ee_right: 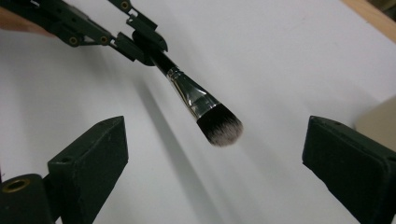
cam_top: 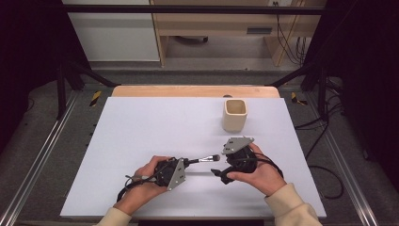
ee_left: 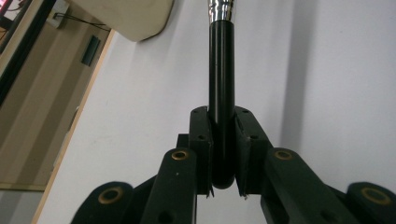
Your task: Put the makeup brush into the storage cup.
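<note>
My left fingers (ee_left: 223,154) pinch the light, stiff makeup brush (ee_right: 196,100) by its handle; my right fingers (ee_right: 215,168) spread around its soft bristles.

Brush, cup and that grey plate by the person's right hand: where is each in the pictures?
brush (ee_right: 219,123): right gripper view, on the dark bristle head.
cup (cam_top: 234,117): high view, on its front wall.
grey plate (cam_top: 236,143): high view, on the flat top of the three-cornered plate riding the right gripper.

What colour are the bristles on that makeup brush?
The makeup brush has dark bristles fading to pale tips, clearest in the right gripper view.
</note>
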`<action>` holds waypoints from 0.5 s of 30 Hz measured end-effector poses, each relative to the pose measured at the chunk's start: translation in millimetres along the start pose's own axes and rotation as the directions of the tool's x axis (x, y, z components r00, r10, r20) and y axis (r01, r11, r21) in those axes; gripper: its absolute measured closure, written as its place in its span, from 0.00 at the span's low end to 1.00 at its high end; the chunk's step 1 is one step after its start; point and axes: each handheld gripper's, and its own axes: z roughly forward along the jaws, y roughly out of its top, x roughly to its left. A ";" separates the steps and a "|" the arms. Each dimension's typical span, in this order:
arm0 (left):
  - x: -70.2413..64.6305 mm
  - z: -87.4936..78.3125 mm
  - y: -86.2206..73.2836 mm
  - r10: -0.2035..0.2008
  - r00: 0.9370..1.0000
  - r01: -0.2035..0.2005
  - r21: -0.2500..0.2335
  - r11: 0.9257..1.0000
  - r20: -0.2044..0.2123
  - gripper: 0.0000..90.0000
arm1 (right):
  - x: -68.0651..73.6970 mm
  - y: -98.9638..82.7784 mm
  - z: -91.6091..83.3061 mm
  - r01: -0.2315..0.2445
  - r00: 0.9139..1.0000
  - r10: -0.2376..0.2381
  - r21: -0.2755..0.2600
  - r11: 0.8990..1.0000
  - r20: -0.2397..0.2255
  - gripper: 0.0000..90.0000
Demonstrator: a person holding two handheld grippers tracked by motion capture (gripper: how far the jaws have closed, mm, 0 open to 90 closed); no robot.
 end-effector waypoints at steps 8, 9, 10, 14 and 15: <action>4.6 -2.8 -6.0 -0.086 0.996 0.086 -0.008 0.996 -0.024 0.88 | 3.2 -15.7 3.0 -0.085 0.995 0.090 -0.105 0.991 0.036 0.07; 5.5 -3.4 -6.7 -0.129 0.991 0.128 -0.030 0.991 -0.028 0.88 | 4.7 -19.2 4.2 -0.090 0.994 0.097 -0.127 0.988 0.052 0.07; 5.5 -3.4 -6.7 -0.129 0.991 0.128 -0.030 0.991 -0.028 0.88 | 4.7 -19.2 4.2 -0.090 0.994 0.097 -0.127 0.988 0.052 0.07; 7.4 -5.1 -7.0 -0.199 0.980 0.197 -0.071 0.978 -0.027 0.88 | 7.1 -25.4 5.9 -0.128 0.989 0.140 -0.187 0.974 0.052 0.07; 7.8 -5.3 -7.0 -0.217 0.976 0.214 -0.081 0.973 -0.025 0.88 | 6.9 -27.3 6.6 -0.136 0.988 0.149 -0.203 0.970 0.048 0.07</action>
